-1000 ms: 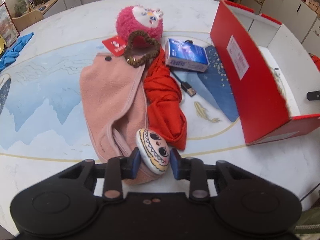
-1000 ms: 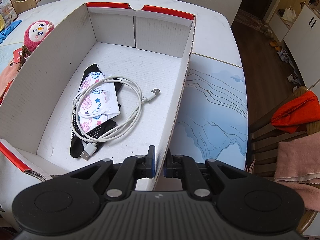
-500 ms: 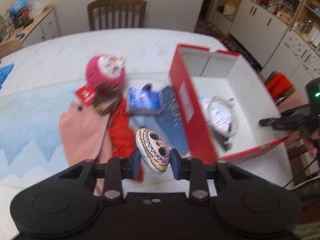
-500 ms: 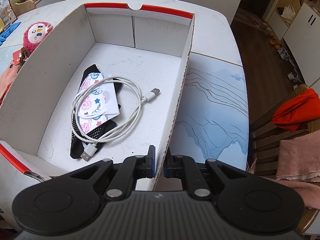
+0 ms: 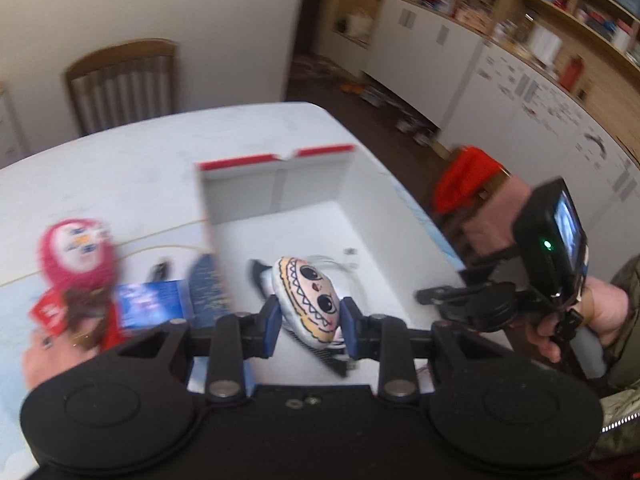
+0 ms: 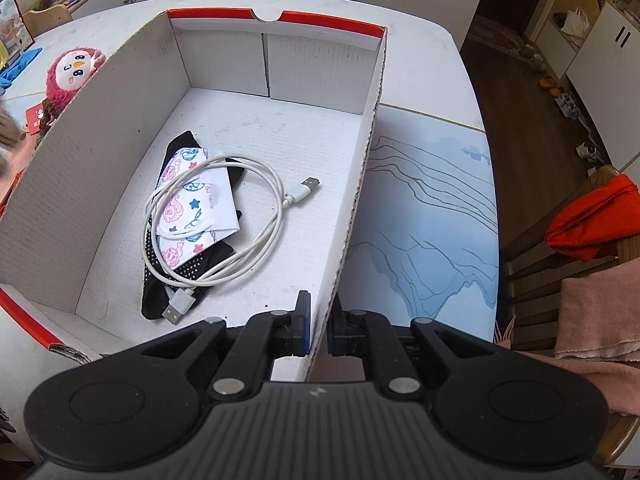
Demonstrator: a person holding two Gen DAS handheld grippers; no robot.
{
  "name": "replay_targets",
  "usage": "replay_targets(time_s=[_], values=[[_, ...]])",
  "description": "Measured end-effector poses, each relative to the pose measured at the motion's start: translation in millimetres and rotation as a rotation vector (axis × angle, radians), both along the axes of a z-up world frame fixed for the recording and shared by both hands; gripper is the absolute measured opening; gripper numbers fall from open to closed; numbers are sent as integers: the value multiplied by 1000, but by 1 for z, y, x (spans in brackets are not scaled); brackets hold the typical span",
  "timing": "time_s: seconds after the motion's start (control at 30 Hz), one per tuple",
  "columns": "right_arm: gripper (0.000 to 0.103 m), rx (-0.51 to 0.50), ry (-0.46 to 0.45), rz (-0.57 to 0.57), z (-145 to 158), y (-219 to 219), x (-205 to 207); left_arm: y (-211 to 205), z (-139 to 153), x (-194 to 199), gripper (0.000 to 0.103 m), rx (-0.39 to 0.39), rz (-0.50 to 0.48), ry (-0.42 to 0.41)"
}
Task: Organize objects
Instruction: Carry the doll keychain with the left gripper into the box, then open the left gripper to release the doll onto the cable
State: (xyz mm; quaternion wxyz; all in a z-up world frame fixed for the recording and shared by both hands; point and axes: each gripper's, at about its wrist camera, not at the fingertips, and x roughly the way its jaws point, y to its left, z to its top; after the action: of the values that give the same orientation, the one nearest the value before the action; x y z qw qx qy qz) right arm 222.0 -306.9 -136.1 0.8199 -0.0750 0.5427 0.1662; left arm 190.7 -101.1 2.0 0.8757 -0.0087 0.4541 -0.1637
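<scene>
Two grippers are at work. My left gripper (image 5: 308, 322) is clenched on a small cream plush face (image 5: 309, 301), carried in the air above the open cardboard box (image 6: 276, 64), presumably to drop it inside. My right gripper (image 6: 318, 330) pinches the box's near right wall, likely steadying it. Inside the box lie a coiled white cable (image 6: 224, 220), a patterned mask (image 6: 196, 208) and a black sock (image 6: 188, 280). A pink plush toy (image 6: 74, 74) waits on the white table (image 6: 432, 60) at left. Chairs and cabinets surround us.
</scene>
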Motion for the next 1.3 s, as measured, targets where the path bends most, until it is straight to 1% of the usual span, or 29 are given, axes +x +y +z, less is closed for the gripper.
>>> replay_targets(time_s=[0.17, 0.37, 0.47, 0.67, 0.83, 1.1, 1.17, 1.3], values=[[7, 4, 2, -2, 0, 0, 0, -36, -22, 18, 29, 13, -93, 44], [7, 14, 9, -8, 0, -1, 2, -63, -50, 31, 29, 42, -162, 99], [7, 14, 8, -7, 1, -1, 2, -71, -63, 36, 29, 62, -175, 125], [7, 8, 7, 0, 1, -1, 1, -80, -83, 48, 29, 106, -186, 148], [7, 7, 6, 1, 1, 0, 1, -84, -94, 58, 29, 87, -205, 169], [7, 6, 5, 3, 1, 0, 1, -94, -111, 63, 30, 129, -238, 215], [7, 5, 5, 3, 1, 0, 1, -96, -116, 64, 30, 147, -237, 228], [7, 6, 5, 3, 1, 0, 1, -95, -121, 64, 31, 156, -235, 244]])
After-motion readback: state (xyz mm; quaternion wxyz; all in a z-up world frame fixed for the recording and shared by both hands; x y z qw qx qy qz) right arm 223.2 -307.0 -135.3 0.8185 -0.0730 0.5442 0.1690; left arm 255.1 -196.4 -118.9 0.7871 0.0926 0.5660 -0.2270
